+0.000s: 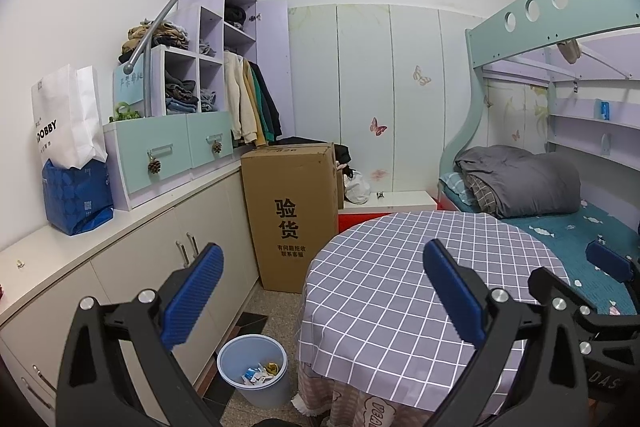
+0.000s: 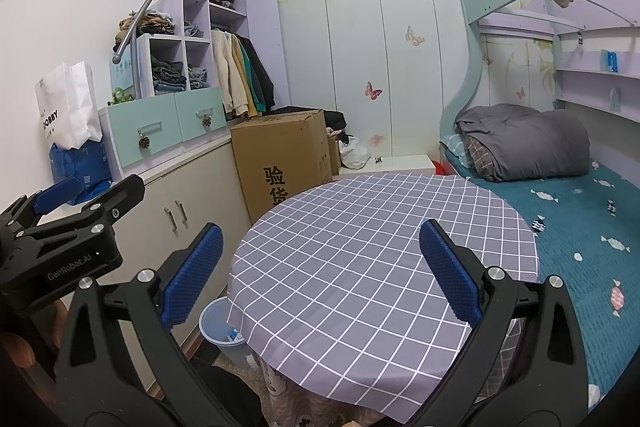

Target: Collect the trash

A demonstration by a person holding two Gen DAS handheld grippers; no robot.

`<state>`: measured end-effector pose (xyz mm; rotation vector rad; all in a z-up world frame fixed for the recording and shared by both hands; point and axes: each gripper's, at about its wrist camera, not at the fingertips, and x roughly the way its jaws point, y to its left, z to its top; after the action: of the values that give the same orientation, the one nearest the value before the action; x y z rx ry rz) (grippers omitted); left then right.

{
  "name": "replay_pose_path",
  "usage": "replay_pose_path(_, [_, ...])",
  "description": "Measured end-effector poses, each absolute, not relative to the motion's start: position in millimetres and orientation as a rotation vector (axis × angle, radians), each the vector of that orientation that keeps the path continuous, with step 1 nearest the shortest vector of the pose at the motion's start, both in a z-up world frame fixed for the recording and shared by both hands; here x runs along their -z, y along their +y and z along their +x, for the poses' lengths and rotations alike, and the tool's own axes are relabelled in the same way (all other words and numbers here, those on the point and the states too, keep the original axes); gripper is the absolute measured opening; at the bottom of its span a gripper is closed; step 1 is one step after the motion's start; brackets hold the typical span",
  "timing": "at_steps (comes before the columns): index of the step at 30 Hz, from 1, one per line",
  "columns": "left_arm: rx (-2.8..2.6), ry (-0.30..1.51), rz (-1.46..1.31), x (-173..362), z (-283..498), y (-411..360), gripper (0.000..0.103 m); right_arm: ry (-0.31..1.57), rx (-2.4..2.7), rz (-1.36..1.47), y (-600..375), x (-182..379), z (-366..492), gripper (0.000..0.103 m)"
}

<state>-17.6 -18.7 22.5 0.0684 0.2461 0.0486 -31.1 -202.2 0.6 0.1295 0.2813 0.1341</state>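
Your left tongs [image 1: 322, 291] are spread wide with nothing between the blue pads, held over the near left edge of the round bench [image 1: 400, 267] with its checked cloth. Your right tongs [image 2: 320, 273] are spread just as wide and empty, above the bench top. Down on the floor, just left of the bench, the pale blue bin [image 1: 253, 369] holds wrappers [image 1: 260, 373]. Farther off, a cardboard box [image 1: 294, 211] stands against the cabinets.

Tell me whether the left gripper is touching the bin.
Apart. In the left wrist view the open left gripper is held up above the floor, with bare floor and cabinet visible between its fingers and the bin below.
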Motion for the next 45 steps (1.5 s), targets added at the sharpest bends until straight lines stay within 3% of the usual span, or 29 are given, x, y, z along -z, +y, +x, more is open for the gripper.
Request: replay_pose_path(45, [-0.046, 0.250, 0.071, -20.2, -16.4, -18.3, 0.098, 0.296, -0.144, 0.129, -200.1, 6.1, -28.8, 0.096])
